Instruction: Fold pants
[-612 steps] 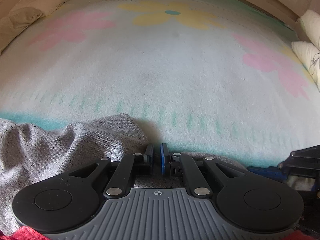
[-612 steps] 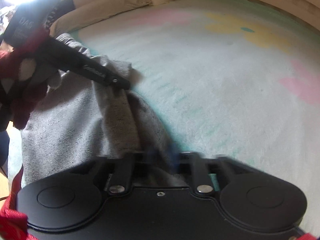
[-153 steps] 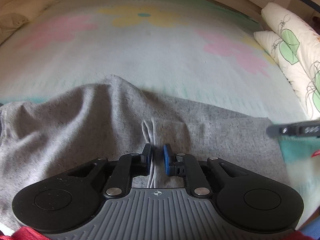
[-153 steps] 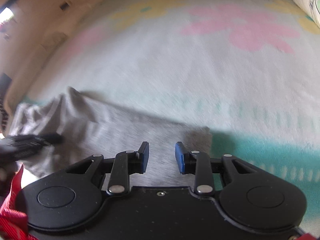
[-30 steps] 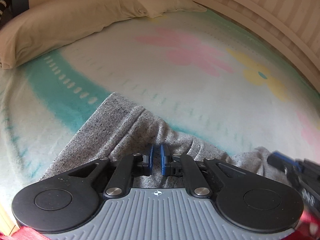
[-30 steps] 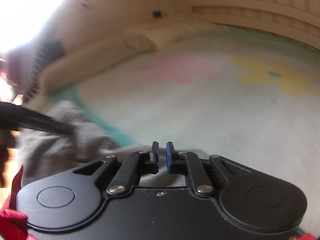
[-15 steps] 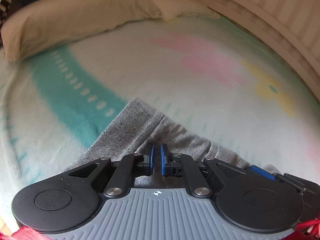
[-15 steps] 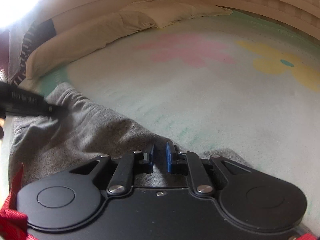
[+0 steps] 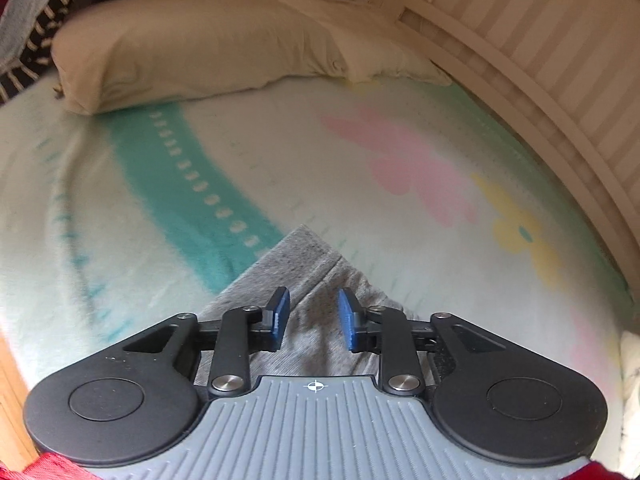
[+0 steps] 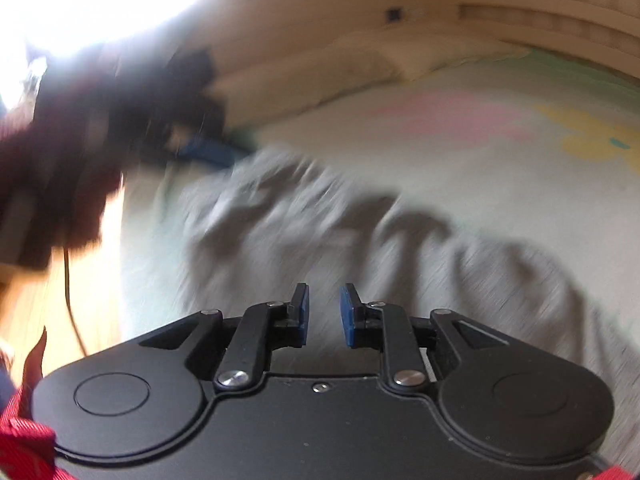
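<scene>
The grey pants (image 9: pixel 298 268) lie on the flowered blanket (image 9: pixel 360 184). In the left wrist view a corner of them points away from me, with a seam running under the fingers. My left gripper (image 9: pixel 313 306) is open just above this corner and holds nothing. In the blurred right wrist view the pants (image 10: pixel 360 240) lie rumpled across the blanket. My right gripper (image 10: pixel 323 304) is open above them and empty. The left gripper also shows in the right wrist view (image 10: pixel 208 152) as a dark blur at the far left end of the pants.
A long cream pillow (image 9: pixel 192 52) lies along the far edge of the bed. A striped wall with a rail (image 9: pixel 520 60) runs along the right. The wooden floor (image 10: pixel 60 280) shows past the bed's left edge.
Both grippers have opened and let go of the pants. The right gripper has pulled back and up, so more of the rumpled pants shows. The left one sits over the released corner.
</scene>
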Motion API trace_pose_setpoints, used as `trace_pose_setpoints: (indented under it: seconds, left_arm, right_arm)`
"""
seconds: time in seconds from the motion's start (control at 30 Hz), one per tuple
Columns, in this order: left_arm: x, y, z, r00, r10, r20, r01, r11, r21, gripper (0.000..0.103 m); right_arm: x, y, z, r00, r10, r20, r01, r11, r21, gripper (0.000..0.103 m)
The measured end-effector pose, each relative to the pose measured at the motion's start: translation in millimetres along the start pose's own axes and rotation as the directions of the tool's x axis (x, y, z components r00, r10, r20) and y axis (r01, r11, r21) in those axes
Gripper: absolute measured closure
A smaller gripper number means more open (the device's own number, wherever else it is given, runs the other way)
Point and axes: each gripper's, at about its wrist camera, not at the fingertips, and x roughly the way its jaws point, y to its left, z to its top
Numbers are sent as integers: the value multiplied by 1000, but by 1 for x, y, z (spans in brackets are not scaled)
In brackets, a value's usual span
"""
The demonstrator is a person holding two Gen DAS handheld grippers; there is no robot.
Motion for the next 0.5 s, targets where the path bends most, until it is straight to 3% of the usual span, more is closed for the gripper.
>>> trace_pose_setpoints:
  seconds: [0.07, 0.1, 0.17, 0.23, 0.3, 0.5]
  left_arm:
    - [-9, 1, -4, 1000, 1, -2, -1, 1000, 21, 61]
    - [-14, 2, -6, 1000, 0, -10, 0, 1000, 31, 57]
    - [-22, 2, -10, 1000, 3, -15, -2, 999, 52, 39]
    - [-29, 1, -15, 1000, 23, -2, -22, 997, 79, 32]
    - [-33, 2, -18, 999, 38, 11, -39, 995, 90, 32]
    - [-25, 1, -30, 1000, 18, -20, -17, 997, 82, 31]
  right_arm:
    - [7, 11, -13, 998, 11, -63, -13, 1000, -28, 74]
    - [5, 15, -17, 999, 0, -51, -2, 999, -39, 74]
    - [-6, 15, -19, 1000, 8, -20, -8, 1000, -24, 74]
    - [-22, 10, -16, 999, 34, 6, -34, 999, 9, 73]
    - [-40, 7, -16, 999, 42, 29, -42, 999, 4, 61]
    - [-74, 0, -20, 999, 10, 44, -7, 999, -53, 59]
